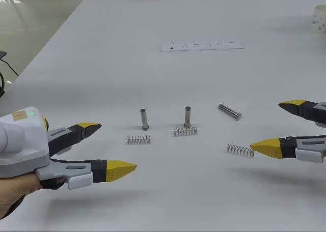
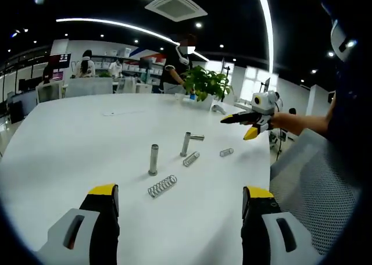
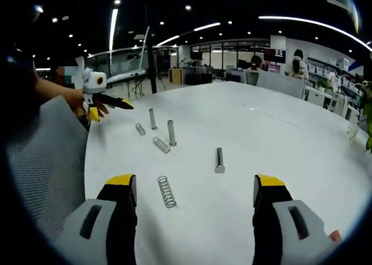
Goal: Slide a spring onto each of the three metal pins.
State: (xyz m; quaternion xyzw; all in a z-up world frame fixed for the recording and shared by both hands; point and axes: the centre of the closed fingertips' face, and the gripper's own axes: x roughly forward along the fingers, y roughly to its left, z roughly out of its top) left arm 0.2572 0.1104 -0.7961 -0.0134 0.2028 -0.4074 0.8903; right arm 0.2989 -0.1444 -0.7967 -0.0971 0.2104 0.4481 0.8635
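Big white desk [image 1: 102, 64], and everything sits around the middle of it, a bit toward the near edge. The left yellow-tipped grey gripper [image 1: 117, 145] hovers over the near left part, jaws wide apart with nothing in them. Same deal for the right yellow-tipped grey gripper [image 1: 266, 126] on the right side, jaws apart and empty. A flat white power strip [image 1: 201, 45] lies closer to the far edge.

Then there are three shiny steel pins. The left upright pin [image 1: 144, 119] and middle upright pin [image 1: 187, 117] stand on end, long axis straight up. The lying pin [image 1: 229, 111] is flat on the desk, slanting from far-left to near-right.

All three little wire coils are on their sides, none on a pin:
- The left spring [image 1: 138, 139] is just in front of the left upright pin.
- The middle spring [image 1: 185, 132] is at the foot of the middle upright pin. Both of these run roughly along the near edge.
- The right spring [image 1: 240, 150] lies near the right gripper's closer jaw tip.
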